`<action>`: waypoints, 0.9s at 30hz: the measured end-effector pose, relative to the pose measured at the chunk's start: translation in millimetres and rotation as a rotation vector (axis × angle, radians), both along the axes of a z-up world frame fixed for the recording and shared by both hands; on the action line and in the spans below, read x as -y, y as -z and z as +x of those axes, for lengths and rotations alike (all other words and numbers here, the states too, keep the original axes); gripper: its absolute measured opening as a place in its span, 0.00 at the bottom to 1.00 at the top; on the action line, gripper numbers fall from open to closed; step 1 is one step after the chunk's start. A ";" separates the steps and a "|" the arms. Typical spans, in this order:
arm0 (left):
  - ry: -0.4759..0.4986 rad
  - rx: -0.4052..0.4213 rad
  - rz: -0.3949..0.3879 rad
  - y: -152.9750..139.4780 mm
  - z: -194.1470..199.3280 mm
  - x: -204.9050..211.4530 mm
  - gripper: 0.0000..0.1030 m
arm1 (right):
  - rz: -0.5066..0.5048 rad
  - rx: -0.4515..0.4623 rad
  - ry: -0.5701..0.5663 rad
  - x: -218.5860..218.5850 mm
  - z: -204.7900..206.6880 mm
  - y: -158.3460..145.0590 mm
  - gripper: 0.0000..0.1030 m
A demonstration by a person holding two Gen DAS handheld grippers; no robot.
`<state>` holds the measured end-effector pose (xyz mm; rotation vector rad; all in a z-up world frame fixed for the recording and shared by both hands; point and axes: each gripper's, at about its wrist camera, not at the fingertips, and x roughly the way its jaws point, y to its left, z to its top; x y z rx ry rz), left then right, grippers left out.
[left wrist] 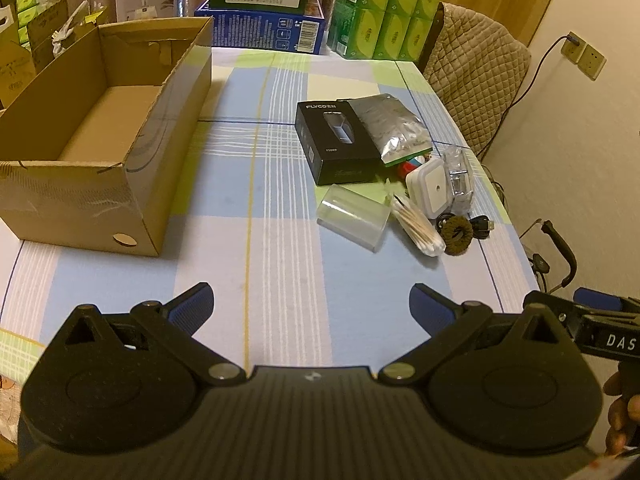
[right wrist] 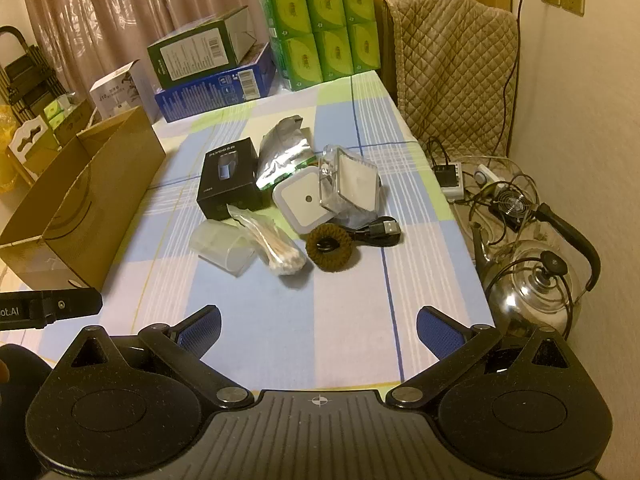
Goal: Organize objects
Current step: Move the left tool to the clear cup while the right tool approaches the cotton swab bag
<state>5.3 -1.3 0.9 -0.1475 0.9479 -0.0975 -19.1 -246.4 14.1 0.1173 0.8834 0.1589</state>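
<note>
Tissue packs (right wrist: pixel 324 28), kettle (right wrist: pixel 536 284), cardboard box (left wrist: pixel 100 136)

Beige curtains (right wrist: pixel 100 4) behind, quilt-draped chair (right wrist: pixel 448 60) against cream wall (right wrist: pixel 580 120).

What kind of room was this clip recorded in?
Probably a lived-in home room: a table with a checked cloth, stacked tissue packs, curtains and a steel kettle beside it.
</note>
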 end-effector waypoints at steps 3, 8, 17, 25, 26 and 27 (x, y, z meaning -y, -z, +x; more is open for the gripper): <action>0.000 -0.001 -0.003 0.5 0.2 -0.5 0.99 | 0.000 -0.001 0.000 -0.1 0.2 0.3 0.98; -0.003 -0.011 -0.017 2.1 1.7 -1.5 0.99 | -0.001 0.002 0.003 1.0 -0.1 1.7 0.98; 0.021 -0.011 0.007 7.8 10.9 -1.1 0.99 | -0.018 0.035 -0.028 1.3 5.0 2.3 0.98; 0.098 0.021 0.038 13.0 36.4 3.7 0.99 | -0.025 0.056 -0.080 4.1 18.3 8.7 0.98; 0.115 0.019 0.043 14.6 41.2 5.2 0.99 | -0.021 0.055 -0.085 4.7 20.8 10.1 0.98; 0.133 0.018 0.053 16.4 46.1 7.0 0.99 | -0.016 0.054 -0.092 5.2 23.7 11.3 0.98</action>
